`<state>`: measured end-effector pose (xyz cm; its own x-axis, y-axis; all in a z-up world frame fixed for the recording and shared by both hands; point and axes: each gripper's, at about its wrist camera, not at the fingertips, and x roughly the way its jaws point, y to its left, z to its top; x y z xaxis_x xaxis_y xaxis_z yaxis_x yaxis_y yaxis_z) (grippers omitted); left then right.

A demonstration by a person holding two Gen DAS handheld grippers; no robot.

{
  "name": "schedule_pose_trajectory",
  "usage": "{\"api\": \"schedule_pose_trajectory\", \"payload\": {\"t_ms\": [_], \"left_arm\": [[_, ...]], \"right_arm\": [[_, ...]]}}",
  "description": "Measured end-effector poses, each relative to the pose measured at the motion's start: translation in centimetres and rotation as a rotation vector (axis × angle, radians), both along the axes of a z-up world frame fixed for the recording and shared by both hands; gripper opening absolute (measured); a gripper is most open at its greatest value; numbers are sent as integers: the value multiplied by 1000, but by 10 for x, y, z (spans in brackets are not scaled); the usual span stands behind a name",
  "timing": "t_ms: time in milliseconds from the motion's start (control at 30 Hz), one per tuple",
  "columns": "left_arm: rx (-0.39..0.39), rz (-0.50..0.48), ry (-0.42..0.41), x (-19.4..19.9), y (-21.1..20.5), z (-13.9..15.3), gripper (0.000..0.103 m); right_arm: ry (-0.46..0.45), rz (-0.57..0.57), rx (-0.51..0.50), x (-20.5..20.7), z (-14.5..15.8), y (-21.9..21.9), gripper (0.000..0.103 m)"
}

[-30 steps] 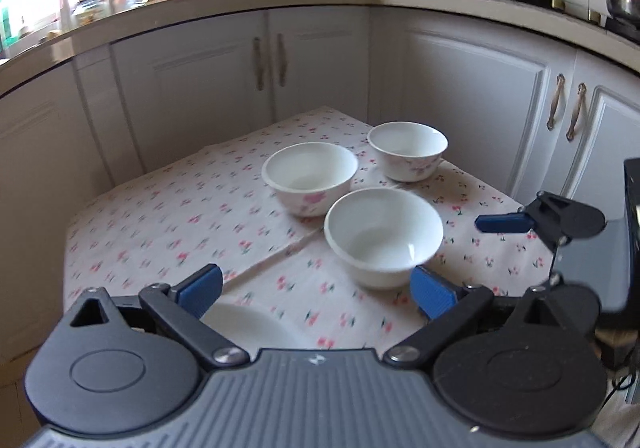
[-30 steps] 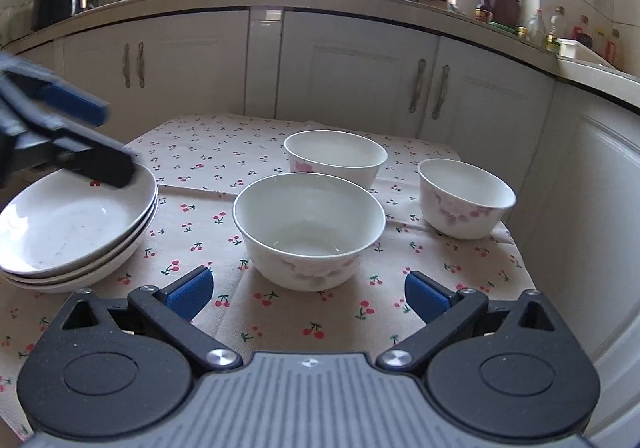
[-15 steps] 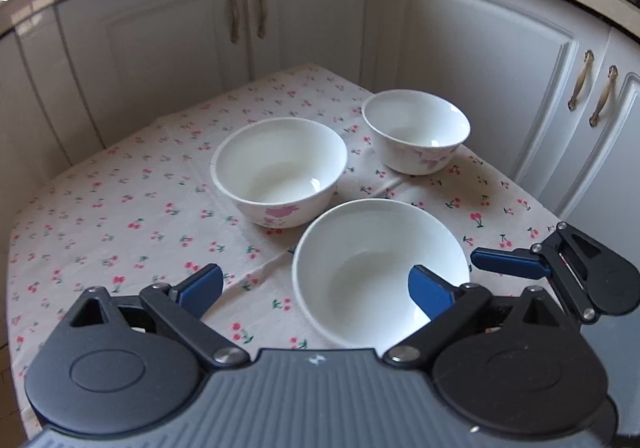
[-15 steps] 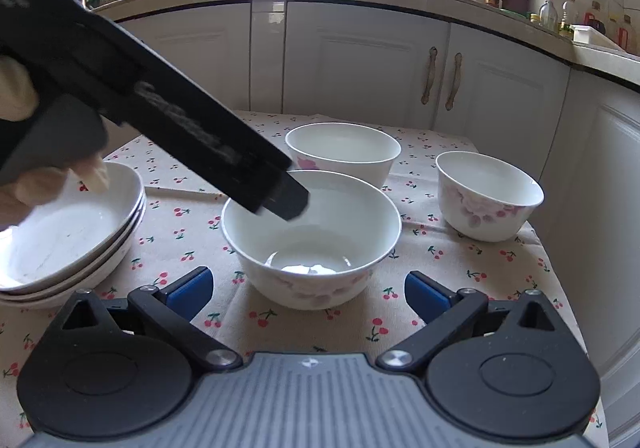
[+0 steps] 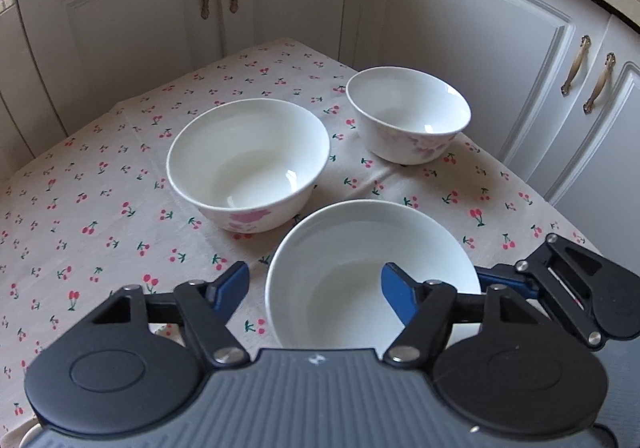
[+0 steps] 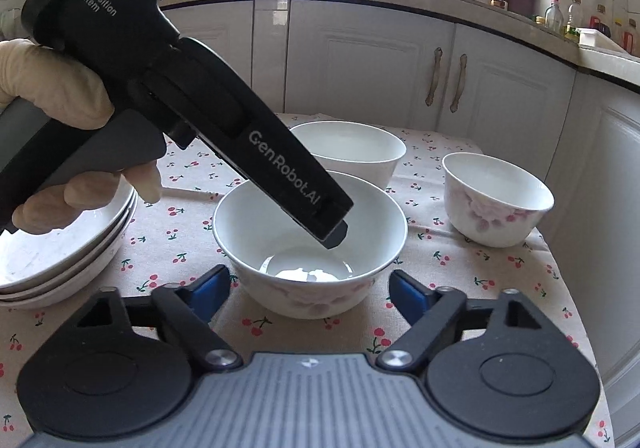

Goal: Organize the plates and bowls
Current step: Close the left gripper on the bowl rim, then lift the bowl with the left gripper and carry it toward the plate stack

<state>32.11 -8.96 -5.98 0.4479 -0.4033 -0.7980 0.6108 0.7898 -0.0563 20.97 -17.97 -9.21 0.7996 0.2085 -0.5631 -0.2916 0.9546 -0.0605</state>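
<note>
Near bowl [image 5: 372, 276]: white, faint pink flowers, low centre of the left wrist view, on the cherry-print tablecloth [image 5: 100, 208]. The left gripper [image 5: 316, 288] is spread wide over it, one blue finger inside the bowl's far side, the other outside the opposite rim; nothing is pinched.

Second bowl [image 5: 248, 164]: centre of the same view, just beyond the first, pink bloom on its wall.

Third bowl [image 5: 408, 114]: smaller, upper right, apart from the other two.

Stack of shallow plates [image 6: 68, 248]: left edge of the right wrist view (three rims show).

Right gripper [image 6: 308, 290]: fingers parted, grasping nothing, held low before the near bowl, one blue pad to each side.

Gloved hand [image 6: 60, 88]: upper left of the right wrist view, on the left gripper's black handle.

White cabinets [image 5: 460, 48]: behind the table.
</note>
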Motion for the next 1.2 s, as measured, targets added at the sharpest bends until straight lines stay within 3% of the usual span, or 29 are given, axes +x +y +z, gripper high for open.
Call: {"api": "schedule_pose_trajectory", "payload": {"t_ms": [200, 600, 1200], "left_arm": [[-7, -36, 7, 0, -4, -2, 62], [-7, -32, -13, -16, 0, 3, 62], [-69, 10, -33, -88, 10, 15, 62]], "right_arm": [[-12, 5, -3, -1, -1, 1, 84], [-28, 36, -26, -13, 5, 2, 84], [42, 178, 35, -58, 26, -23, 84]]}}
